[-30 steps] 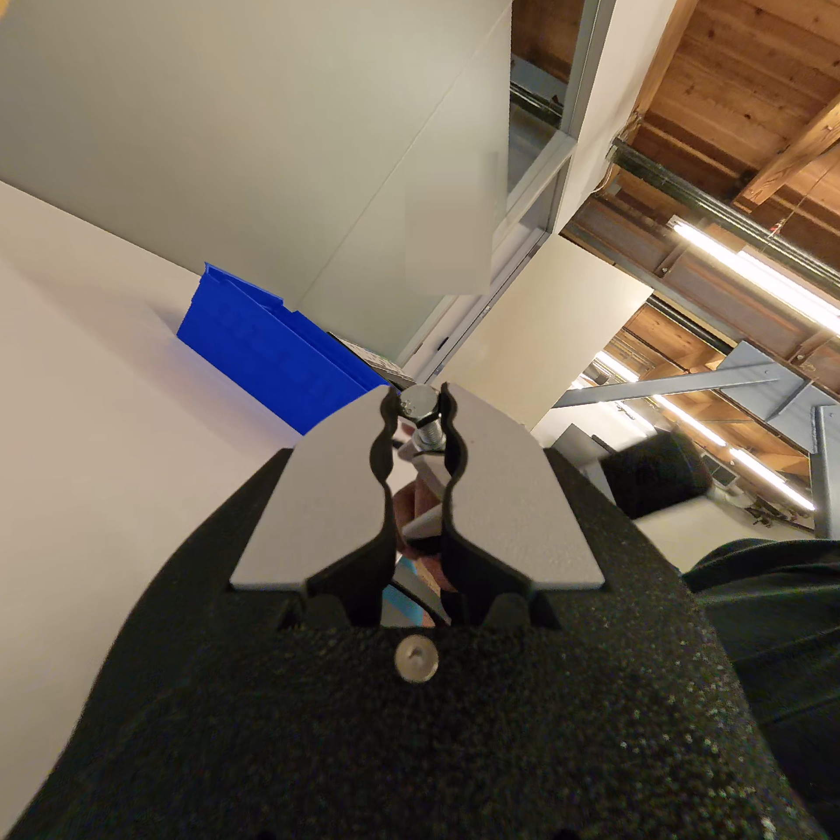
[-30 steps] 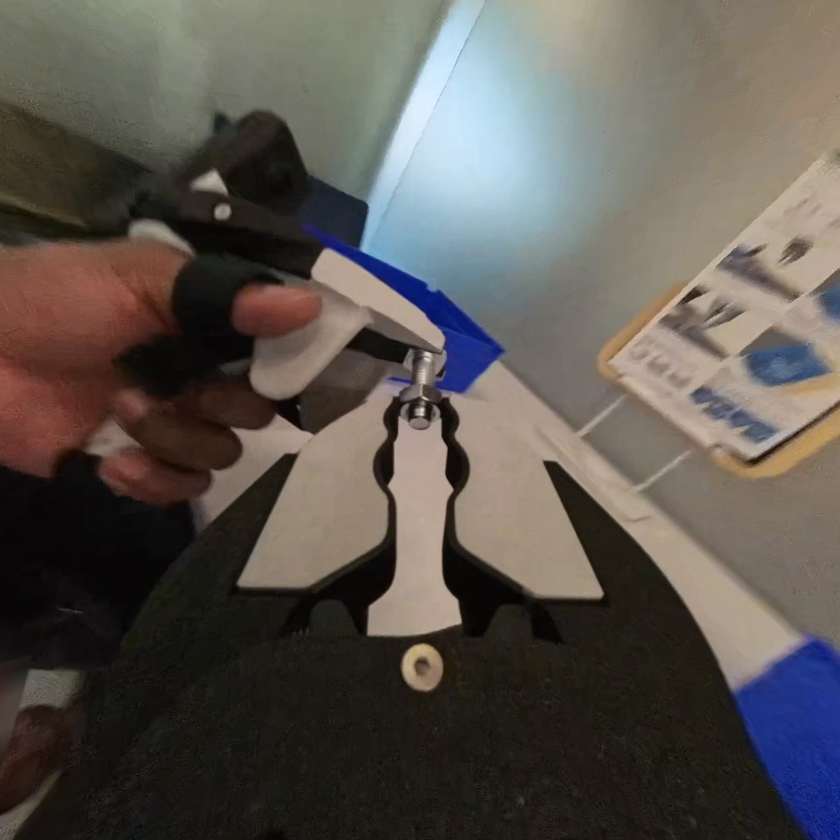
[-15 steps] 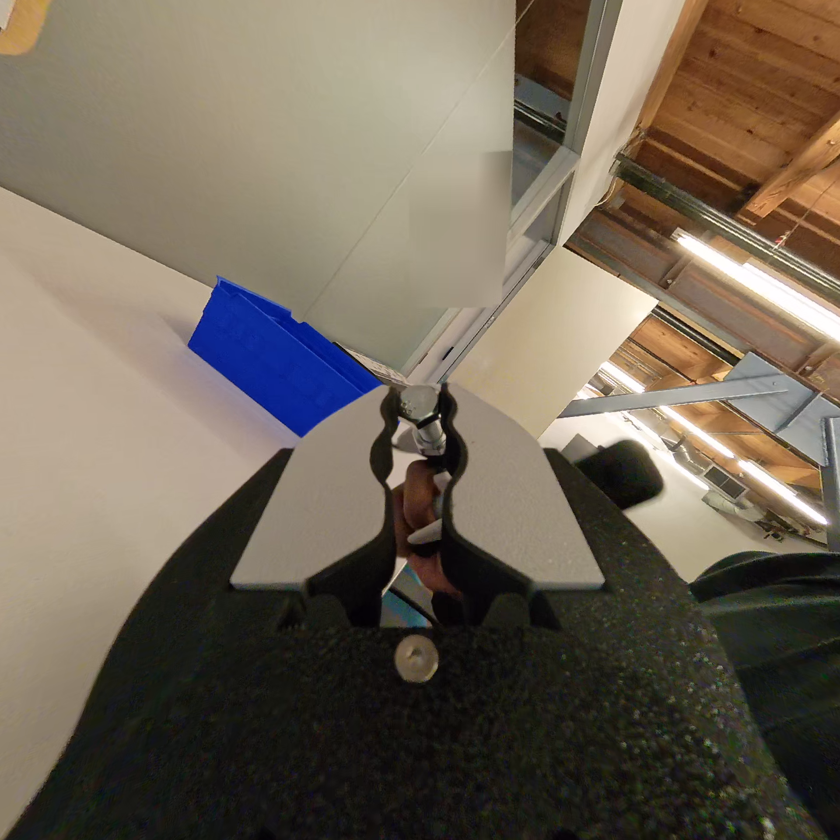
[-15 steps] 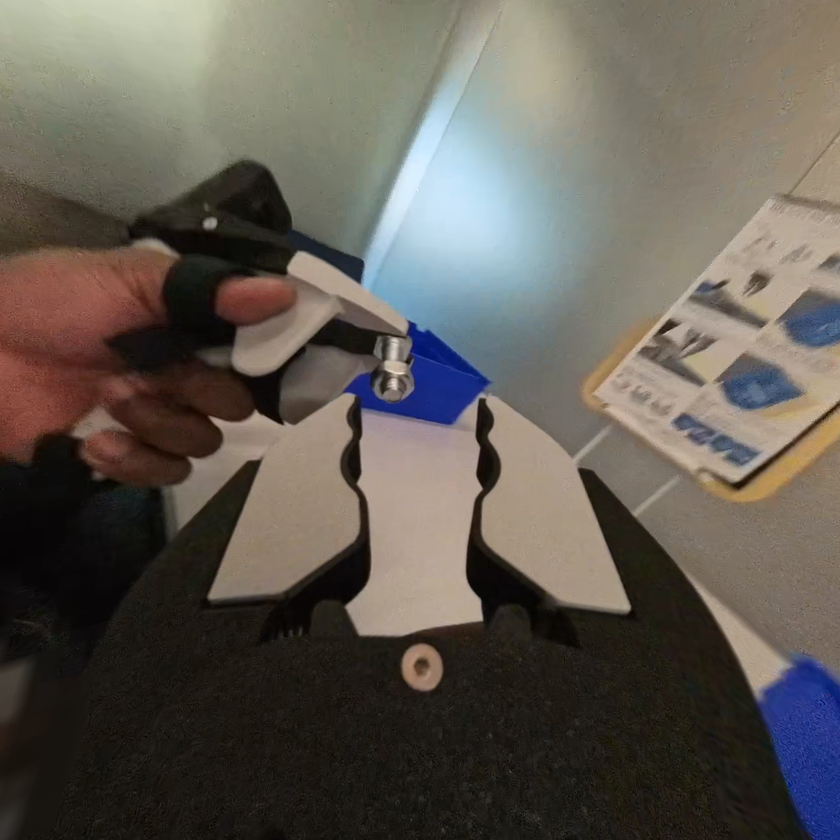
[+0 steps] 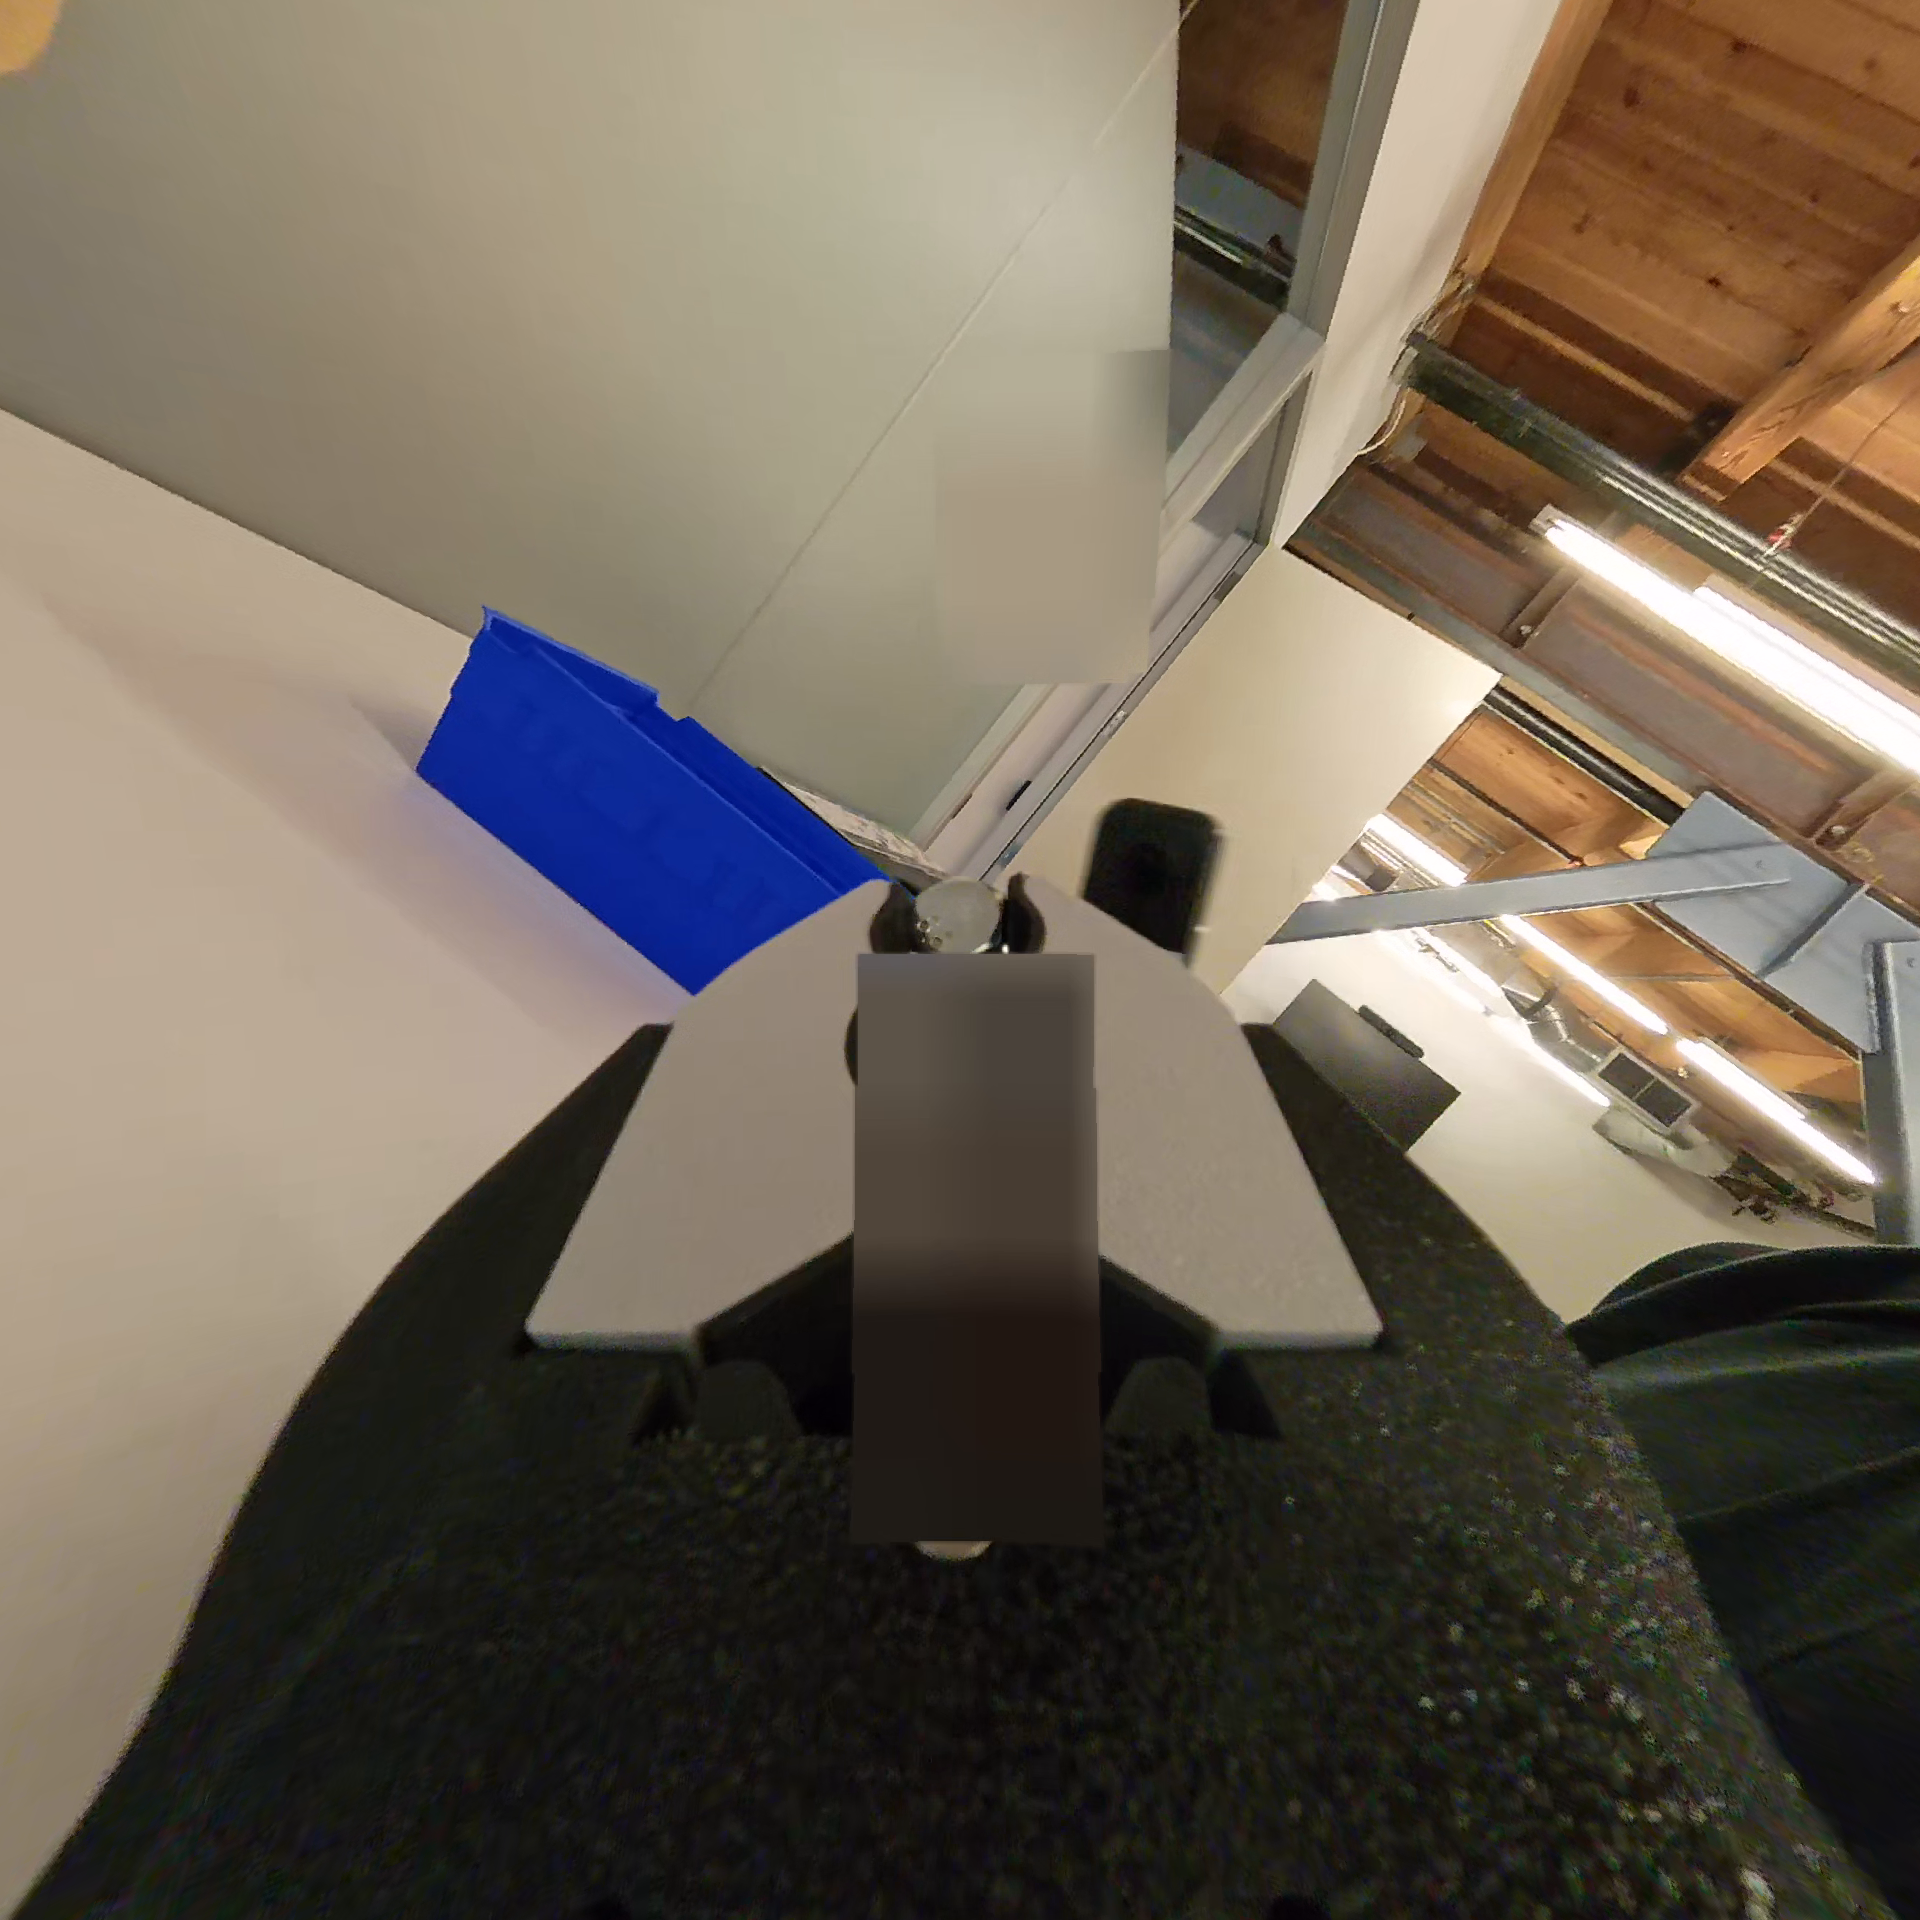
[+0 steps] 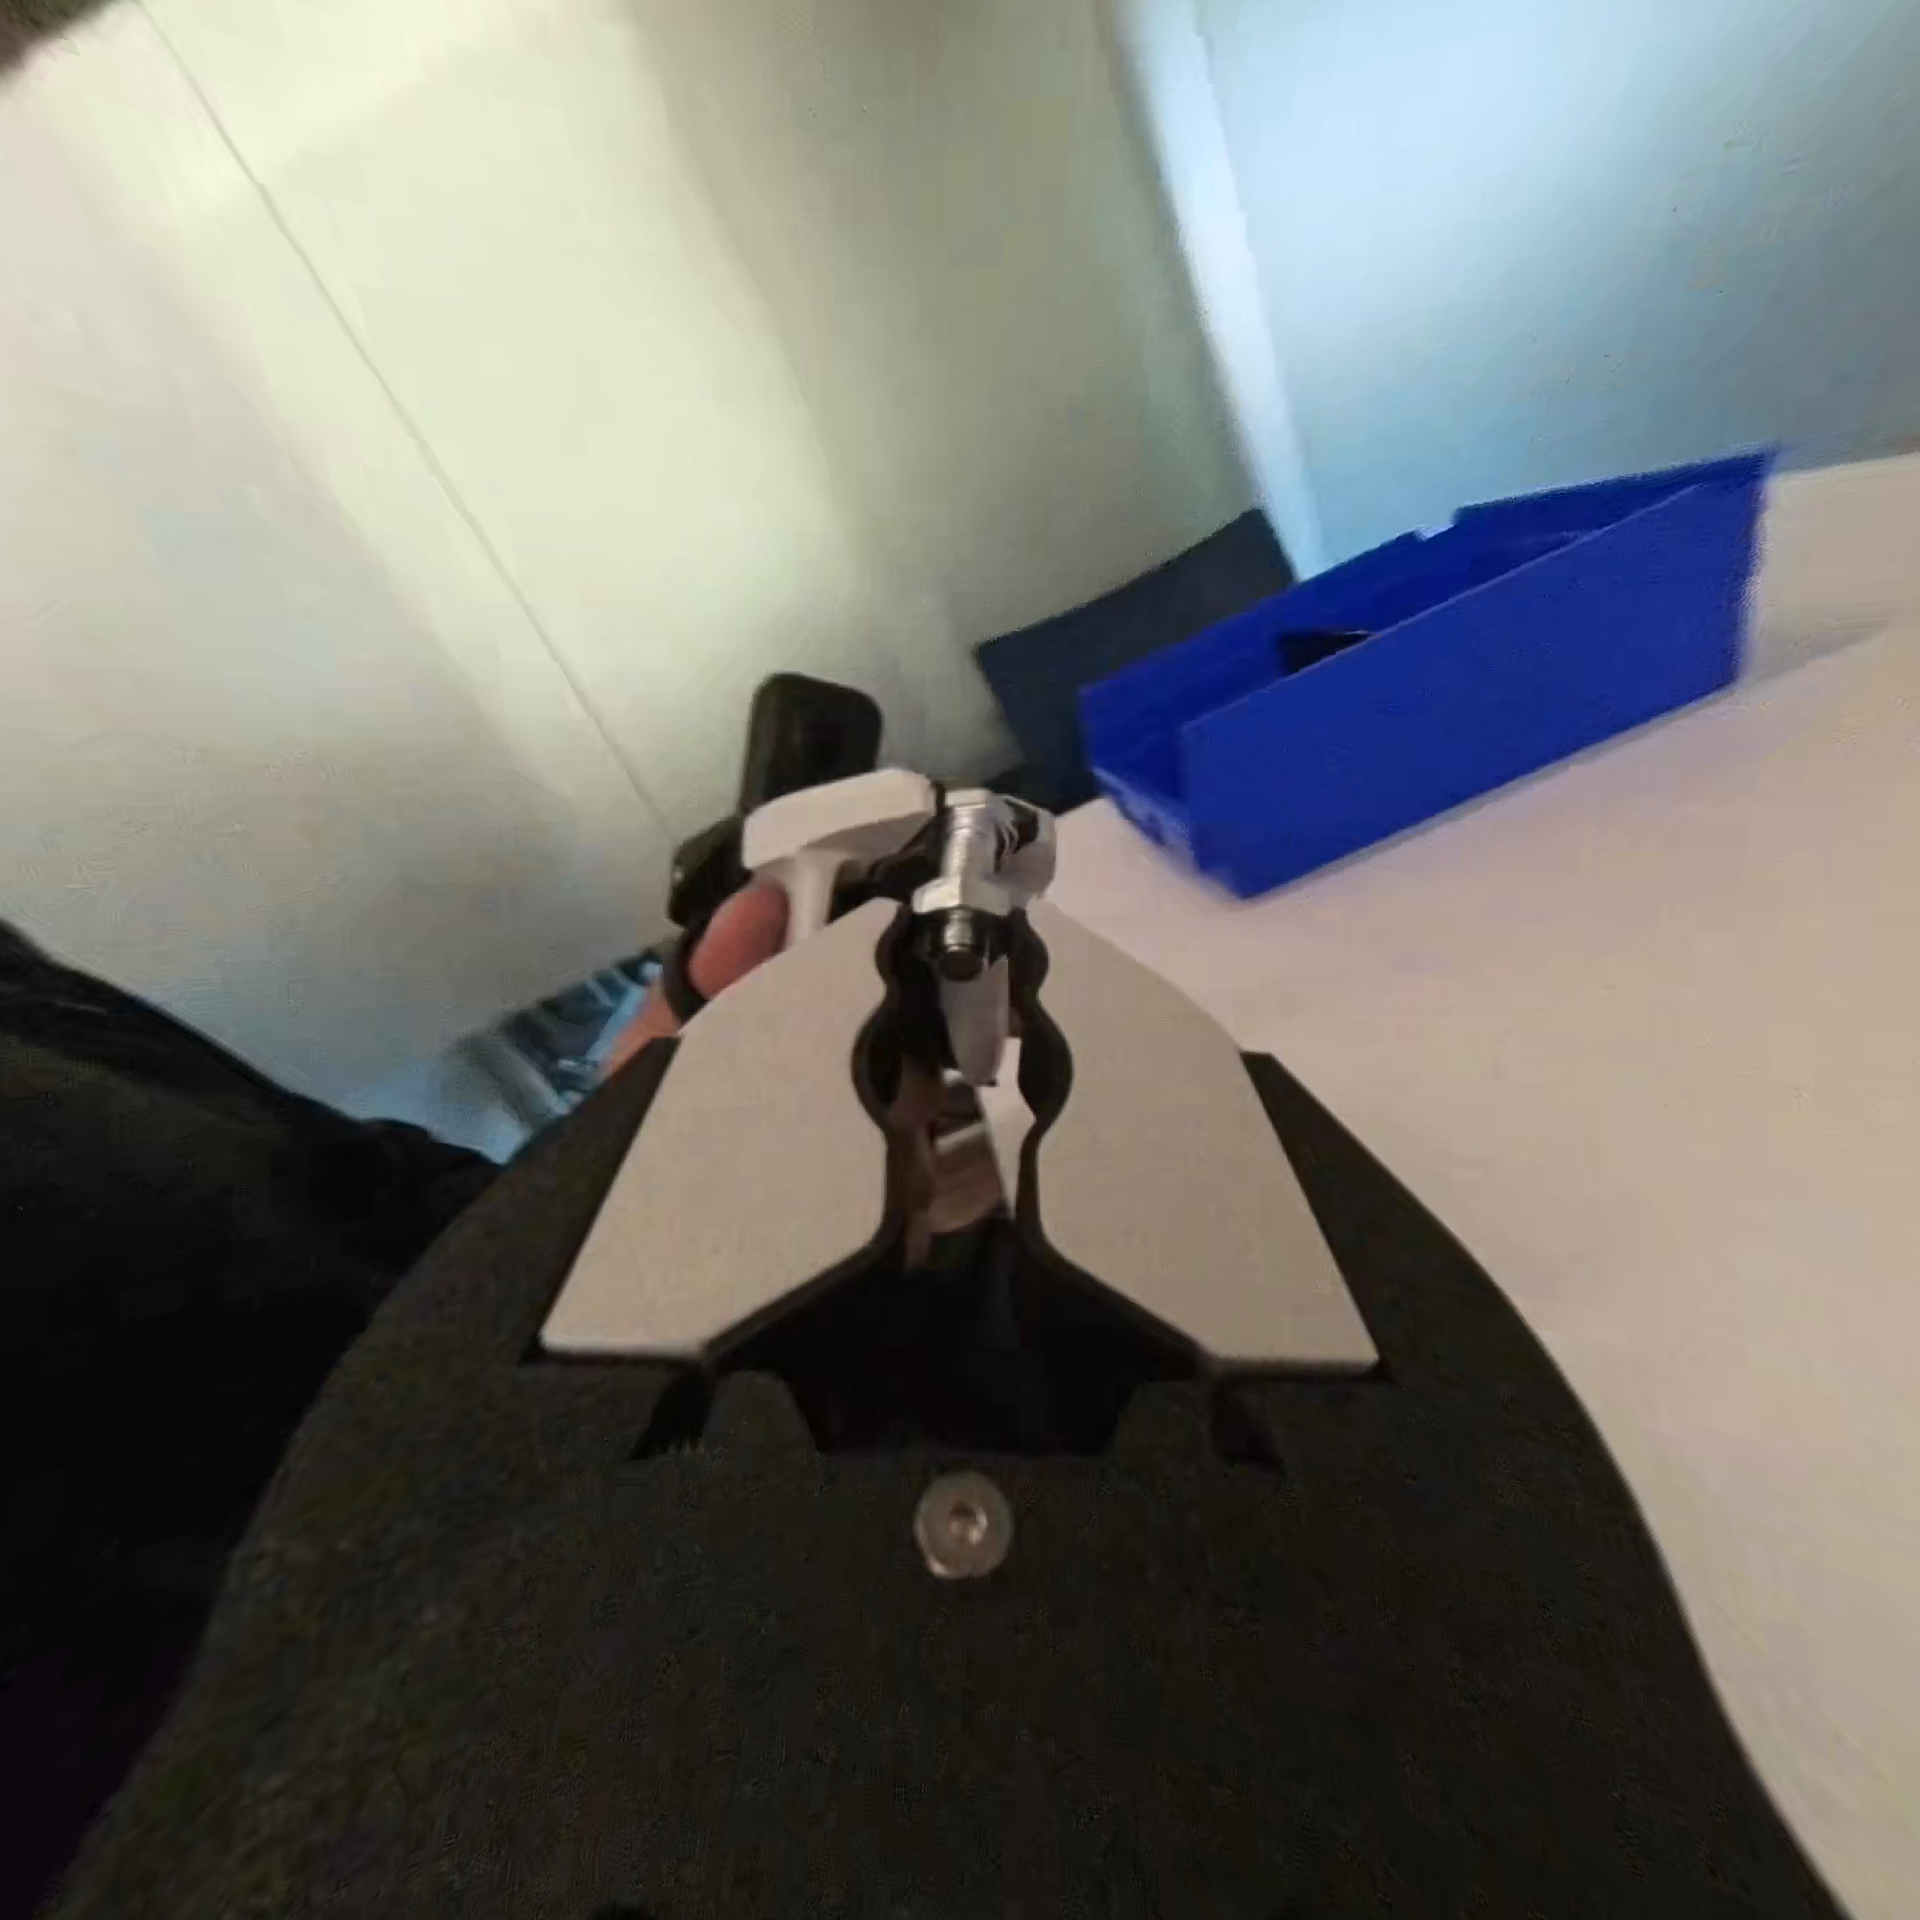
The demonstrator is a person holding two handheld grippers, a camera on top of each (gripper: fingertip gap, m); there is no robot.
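1. The table is white and carries a blue bin at its far edge, against the wall. The bin stands well apart from both grippers.
2. The left gripper is held above the table. Its jaws are clenched on the head of a silver bolt; the head sits between the two fingertips with both pads against it. A blurred patch covers the space behind the tips.
3. The right gripper meets the left one tip to tip. Its jaws are closed around a silver nut that sits on the bolt's thread; the dark pads flank the nut on both sides.
4. The bolt's threaded end shows past the nut, so the nut is already part-way on. A stretch of bare thread lies between the nut and the bolt head.
5. Status, as a judgement: bolt and nut are both gripped, aligned and engaged, off the table. How tight the nut sits cannot be told.
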